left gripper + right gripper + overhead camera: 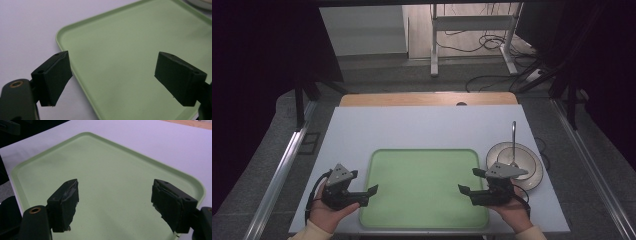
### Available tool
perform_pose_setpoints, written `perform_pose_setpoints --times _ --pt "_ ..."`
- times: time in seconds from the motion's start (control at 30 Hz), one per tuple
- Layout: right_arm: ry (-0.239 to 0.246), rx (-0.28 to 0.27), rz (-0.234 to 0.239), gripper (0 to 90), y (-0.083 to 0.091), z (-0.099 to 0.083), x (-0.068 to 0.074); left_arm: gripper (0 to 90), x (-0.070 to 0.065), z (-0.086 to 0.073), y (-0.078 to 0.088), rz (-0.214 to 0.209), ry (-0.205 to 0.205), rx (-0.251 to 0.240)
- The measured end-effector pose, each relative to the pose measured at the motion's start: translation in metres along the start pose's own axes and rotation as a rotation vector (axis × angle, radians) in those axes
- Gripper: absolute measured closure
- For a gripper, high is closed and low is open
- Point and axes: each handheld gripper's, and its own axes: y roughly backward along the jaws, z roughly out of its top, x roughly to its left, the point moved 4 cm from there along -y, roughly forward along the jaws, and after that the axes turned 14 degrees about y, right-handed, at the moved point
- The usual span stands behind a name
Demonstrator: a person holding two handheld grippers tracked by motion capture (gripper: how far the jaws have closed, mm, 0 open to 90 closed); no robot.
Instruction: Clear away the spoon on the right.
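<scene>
Both pairs of tongs are held open and empty: the left tongs (371,192) at the left edge of a green tray (424,220), the right tongs (463,191) at its right edge, jaws pointed inward over it. The tray is seen lying bare on the white tabletop (412,127). Beside it, right, a plate (532,172) carrying a metal utensil (513,142) is seen. The work is judged barely begun; next, a reach toward the plate seems called for. The utensil's head is hard to make out.

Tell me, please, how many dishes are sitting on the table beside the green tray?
1. A single white plate sits right of the green tray, just beyond the right gripper, with a metal utensil resting in it. No others appear.
</scene>
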Motion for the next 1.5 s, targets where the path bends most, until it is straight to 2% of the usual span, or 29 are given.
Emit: perform_pose_setpoints --times 0.17,0.37,0.47,0.63,0.9,1.3,1.5 --pt "0.013 0.012 0.008 21.8 -0.002 -0.001 0.000 13.5 0.003 -0.003 0.001 0.010 0.011 0.009" --pt "0.038 0.012 0.028 21.8 -0.005 0.003 0.007 13.6 0.005 -0.005 0.009 0.012 0.010 -0.002" --pt "0.039 0.013 0.026 21.8 -0.004 0.003 0.009 13.3 0.005 -0.005 0.009 0.012 0.013 0.000" --pt "0.032 0.009 0.021 21.8 -0.003 0.004 0.009 13.1 0.002 -0.003 0.010 0.003 -0.010 -0.005" --pt "0.018 0.029 0.026 21.8 -0.006 0.002 0.008 13.2 0.005 -0.004 0.006 0.002 -0.020 0.016" --pt "0.019 0.054 0.015 22.1 -0.003 0.011 0.008 13.1 0.000 -0.007 0.008 0.006 -0.045 0.021" --pt "0.034 0.051 -0.017 20.9 0.001 0.020 0.004 12.6 0.001 -0.007 0.008 0.023 -0.058 0.016"
